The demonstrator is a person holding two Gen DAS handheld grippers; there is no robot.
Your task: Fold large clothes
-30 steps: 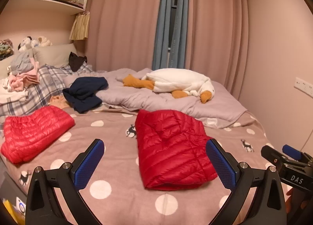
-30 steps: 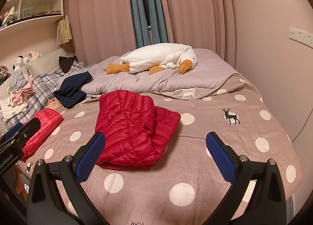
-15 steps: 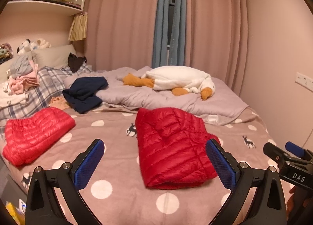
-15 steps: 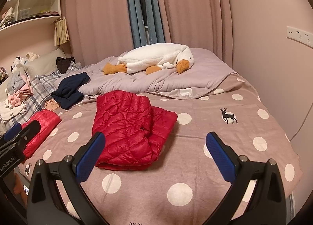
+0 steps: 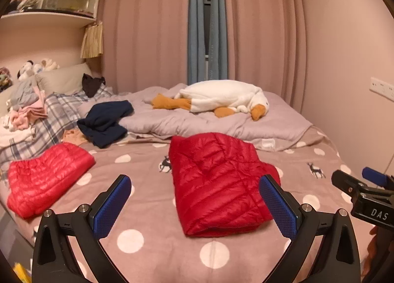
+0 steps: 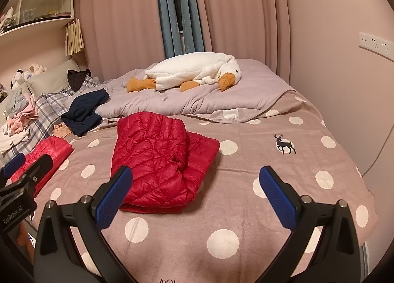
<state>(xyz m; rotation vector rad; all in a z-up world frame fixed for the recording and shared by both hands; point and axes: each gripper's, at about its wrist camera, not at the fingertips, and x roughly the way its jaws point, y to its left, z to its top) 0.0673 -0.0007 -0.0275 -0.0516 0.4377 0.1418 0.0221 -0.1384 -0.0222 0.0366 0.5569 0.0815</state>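
Observation:
A folded red down jacket [image 5: 219, 182] [image 6: 160, 162] lies in the middle of the polka-dot bedspread [image 5: 147, 221] [image 6: 246, 184]. A second, lighter red folded down jacket [image 5: 44, 177] [image 6: 46, 155] rests near the bed's left edge. My left gripper [image 5: 199, 204] hovers open above the near edge of the bed, in front of the middle jacket and apart from it. Off to the right, my right gripper [image 6: 197, 196] is open too, with nothing between its fingers. Each gripper shows in the other's view at the frame edge.
A navy garment [image 5: 106, 123] lies crumpled behind the jackets. A white goose plush [image 5: 221, 98] rests on a grey duvet [image 5: 197, 123] at the back. Piled clothes [image 5: 22, 110] and a plaid sheet sit at the far left. Curtains and walls close in behind and on the right.
Both grippers have drawn back and risen slightly from the bed, still open. The jackets have not moved.

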